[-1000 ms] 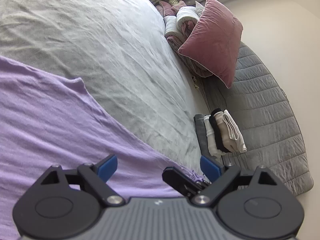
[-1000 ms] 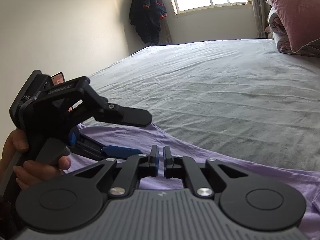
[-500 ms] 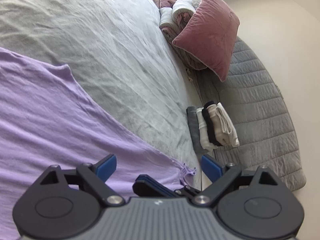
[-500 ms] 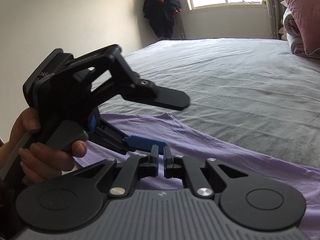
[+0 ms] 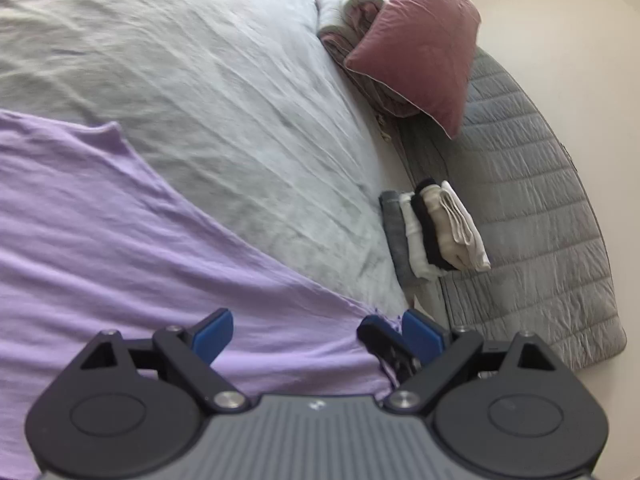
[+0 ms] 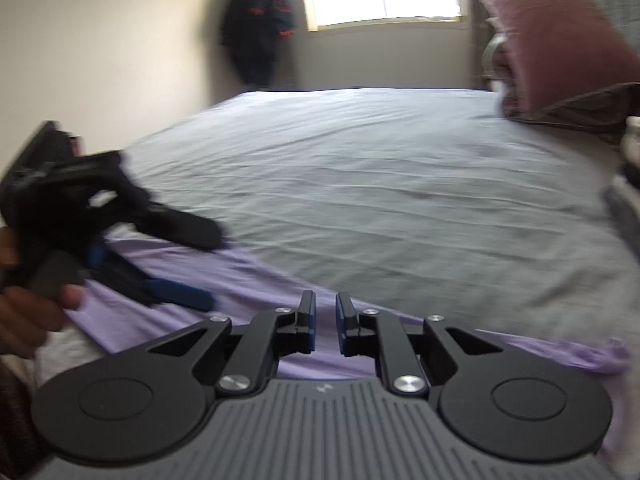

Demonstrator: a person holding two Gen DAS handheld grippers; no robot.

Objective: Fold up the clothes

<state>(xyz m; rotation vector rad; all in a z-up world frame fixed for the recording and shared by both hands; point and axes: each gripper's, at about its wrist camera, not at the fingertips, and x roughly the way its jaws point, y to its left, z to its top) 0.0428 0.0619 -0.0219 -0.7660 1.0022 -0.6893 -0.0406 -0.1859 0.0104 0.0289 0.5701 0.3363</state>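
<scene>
On the grey bed sheet [image 5: 208, 92] the soft purple shirt [image 5: 100, 240] lies flat, not folded yet; left gripper [image 5: 316, 336] is wide open over it; right gripper [image 6: 325, 322] is opening, nothing inside; folded clothes stack [image 5: 432, 228] waits nearby.

The shirt [image 5: 120, 240] is thin purple cloth, matt and soft. The sheet [image 5: 200, 80] is grey cloth with fine creases. The pillow [image 5: 420, 40] looks like pink velvet with a slight shine. The quilt [image 5: 528, 200] is stitched grey fabric. The gripper [image 6: 325, 320] is matt black plastic with shiny metal screws.
</scene>
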